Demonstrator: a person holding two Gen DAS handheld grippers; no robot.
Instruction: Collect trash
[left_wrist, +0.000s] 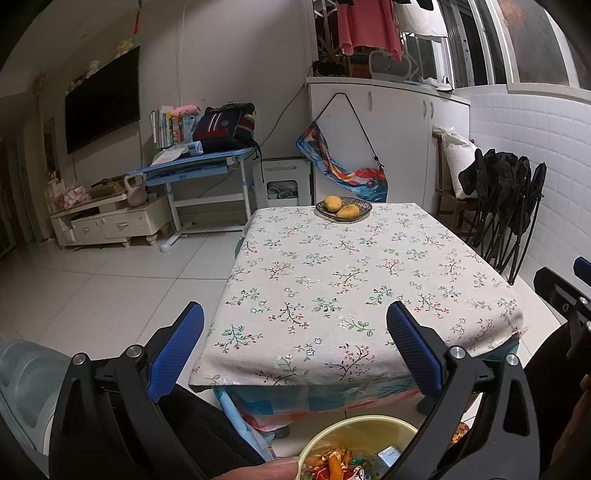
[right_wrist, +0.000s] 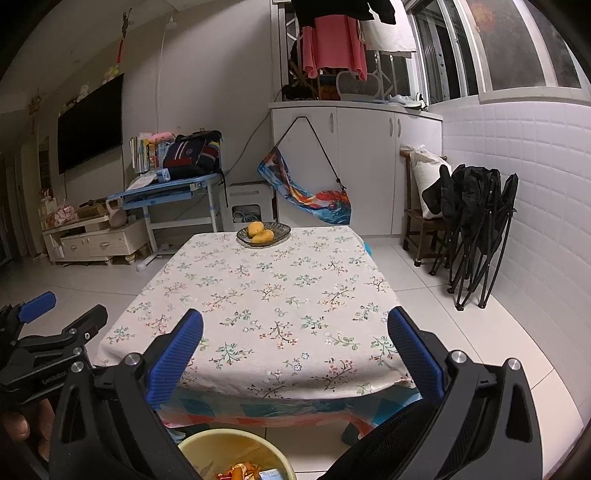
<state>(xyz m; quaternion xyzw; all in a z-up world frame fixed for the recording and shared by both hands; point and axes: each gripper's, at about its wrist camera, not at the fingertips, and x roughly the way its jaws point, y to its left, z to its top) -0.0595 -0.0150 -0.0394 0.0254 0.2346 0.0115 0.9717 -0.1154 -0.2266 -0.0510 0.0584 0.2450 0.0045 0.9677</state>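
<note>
Tongs of the left hand (left_wrist: 295, 332) are spread wide and hold nothing. Under them the yellow bin (left_wrist: 354, 428), cut off by the frame, shows trash (left_wrist: 332, 465) hard to identify. On the worktop (right_wrist: 266, 295) only a fruit dish (right_wrist: 263, 233) stands. Right tongs (right_wrist: 295, 332) gape too, also holding nothing.

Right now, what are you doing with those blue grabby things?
A person holds the left tongs and right tongs open and empty above a floral tablecloth. Wrappers and peels already sit in the yellow bin below. Only a dish of yellow fruit is on the table.
</note>
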